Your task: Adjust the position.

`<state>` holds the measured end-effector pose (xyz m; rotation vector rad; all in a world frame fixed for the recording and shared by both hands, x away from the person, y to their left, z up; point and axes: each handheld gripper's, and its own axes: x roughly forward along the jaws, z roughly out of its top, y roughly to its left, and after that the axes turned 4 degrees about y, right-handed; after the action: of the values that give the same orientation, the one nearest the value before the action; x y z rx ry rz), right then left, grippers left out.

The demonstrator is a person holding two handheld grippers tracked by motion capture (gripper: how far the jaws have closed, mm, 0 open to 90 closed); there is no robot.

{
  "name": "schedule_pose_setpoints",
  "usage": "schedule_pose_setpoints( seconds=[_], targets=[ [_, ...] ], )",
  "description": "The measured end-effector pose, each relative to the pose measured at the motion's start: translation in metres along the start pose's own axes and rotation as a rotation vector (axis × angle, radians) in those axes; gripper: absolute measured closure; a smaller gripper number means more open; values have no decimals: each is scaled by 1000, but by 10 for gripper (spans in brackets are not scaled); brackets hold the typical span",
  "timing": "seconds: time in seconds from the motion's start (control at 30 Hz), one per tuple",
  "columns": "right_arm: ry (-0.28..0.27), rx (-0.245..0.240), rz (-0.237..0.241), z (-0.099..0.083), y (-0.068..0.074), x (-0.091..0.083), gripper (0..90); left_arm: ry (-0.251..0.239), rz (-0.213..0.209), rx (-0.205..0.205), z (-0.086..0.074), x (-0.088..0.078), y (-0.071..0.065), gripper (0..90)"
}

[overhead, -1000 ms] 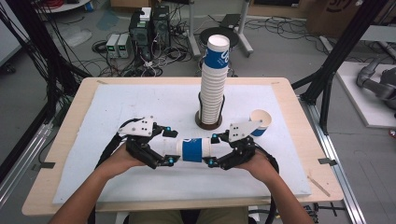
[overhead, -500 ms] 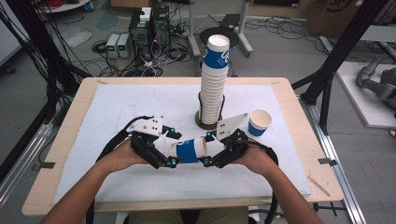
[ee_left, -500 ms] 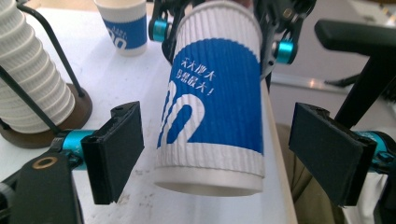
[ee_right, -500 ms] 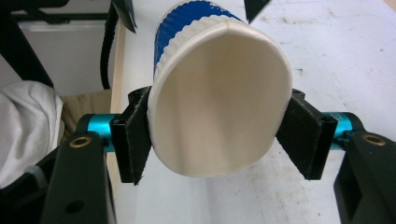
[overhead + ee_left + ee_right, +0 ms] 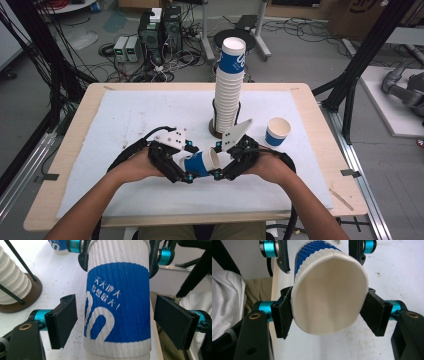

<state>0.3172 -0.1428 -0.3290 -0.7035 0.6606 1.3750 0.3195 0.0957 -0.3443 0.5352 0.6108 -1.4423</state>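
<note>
Standing on the white table (image 5: 125,115), a tall cup stack (image 5: 229,90) rises behind my hands. My right gripper (image 5: 327,312) pinches a blue-and-white cup (image 5: 199,163) at its rim, squashing it oval; my left gripper (image 5: 120,322), jaws just narrowing, flanks it untouched.

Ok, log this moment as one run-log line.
held: blue-and-white cup on its side | right claw: shut on cup rim, squeezed oval | left claw: open, closing around cup base | cup stack: upright behind
</note>
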Motion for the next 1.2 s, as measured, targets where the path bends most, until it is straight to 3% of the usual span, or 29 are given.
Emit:
schedule_pose_setpoints(
  seconds=[0.33, 0.67, 0.97, 1.2],
  targets=[
    [96, -33, 0, 11, 3, 4, 327, 78, -12, 10, 2, 8, 0, 233],
    [147, -60, 0, 18, 5, 10, 326, 135, -48, -1, 3, 16, 1, 297],
    [140, -56, 12, 18, 5, 11, 326, 161, -47, 21, 3, 20, 0, 317],
    [92, -23, 8, 14, 4, 9, 266, 130, -29, 28, 2, 19, 0, 310]
  ],
)
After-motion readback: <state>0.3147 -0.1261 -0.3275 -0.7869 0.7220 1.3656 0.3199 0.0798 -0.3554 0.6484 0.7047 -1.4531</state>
